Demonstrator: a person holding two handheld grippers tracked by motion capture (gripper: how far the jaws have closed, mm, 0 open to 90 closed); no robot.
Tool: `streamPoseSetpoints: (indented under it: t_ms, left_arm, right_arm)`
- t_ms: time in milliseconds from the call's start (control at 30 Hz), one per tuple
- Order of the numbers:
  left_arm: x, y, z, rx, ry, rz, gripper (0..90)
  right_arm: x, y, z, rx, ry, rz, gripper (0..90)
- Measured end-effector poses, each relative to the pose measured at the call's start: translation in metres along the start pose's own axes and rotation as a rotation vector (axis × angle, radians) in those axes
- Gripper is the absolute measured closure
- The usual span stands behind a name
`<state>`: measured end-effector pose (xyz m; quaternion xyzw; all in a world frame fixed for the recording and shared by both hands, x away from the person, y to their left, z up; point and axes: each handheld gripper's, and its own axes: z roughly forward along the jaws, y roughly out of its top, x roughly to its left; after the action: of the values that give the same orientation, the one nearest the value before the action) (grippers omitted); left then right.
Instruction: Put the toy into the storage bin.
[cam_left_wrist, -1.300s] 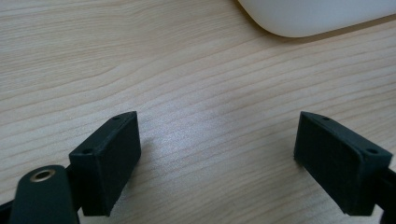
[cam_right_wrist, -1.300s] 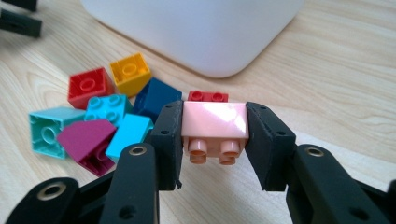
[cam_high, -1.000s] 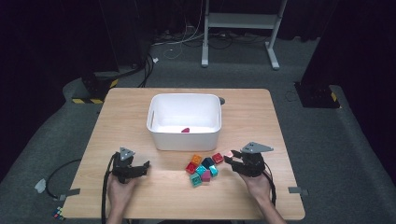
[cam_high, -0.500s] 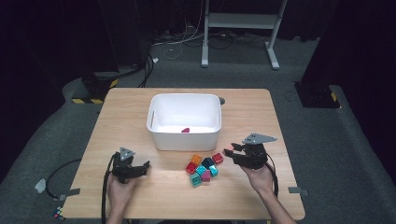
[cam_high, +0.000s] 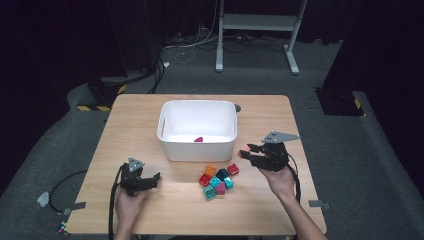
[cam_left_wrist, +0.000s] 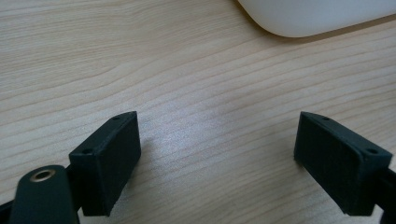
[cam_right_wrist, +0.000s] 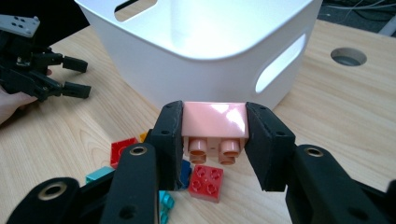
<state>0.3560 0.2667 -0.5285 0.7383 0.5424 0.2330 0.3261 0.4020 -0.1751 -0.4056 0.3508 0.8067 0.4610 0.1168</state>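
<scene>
Right gripper view: claw-held pink brick (cam_right_wrist: 215, 120)

My right gripper (cam_high: 248, 151) hangs above the table in my right hand (cam_high: 280, 179), my forearm rising from the near edge. It points left and a little away from me, its grey three-cornered plate on top, level. In the right gripper view its jaws stand close, clamped on something between the pads (cam_right_wrist: 170, 135), and the whole gripper (cam_right_wrist: 215, 135) tilts slightly downward. My left gripper (cam_high: 156, 177) sits low by the near left part of the table in my left hand (cam_high: 127, 202), pointing right. In the left gripper view its jaws stand wide apart, nothing between the pads (cam_left_wrist: 109, 158), held just over the surface.
</scene>
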Motion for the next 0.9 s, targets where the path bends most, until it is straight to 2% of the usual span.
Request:
streamPoseSetpoints:
  t_ms: [467, 900]
  left_arm:
    - [0.0, 0.0, 0.0, 0.0, 0.0, 0.0, 14.6]
    - [0.0, 0.0, 0.0, 0.0, 0.0, 0.0, 14.7]
  right_arm:
    - [0.002, 0.038, -0.01, -0.036, 0.017, -0.034, 58.9]
    - [0.002, 0.069, -0.003, -0.04, 0.025, -0.057, 59.0]
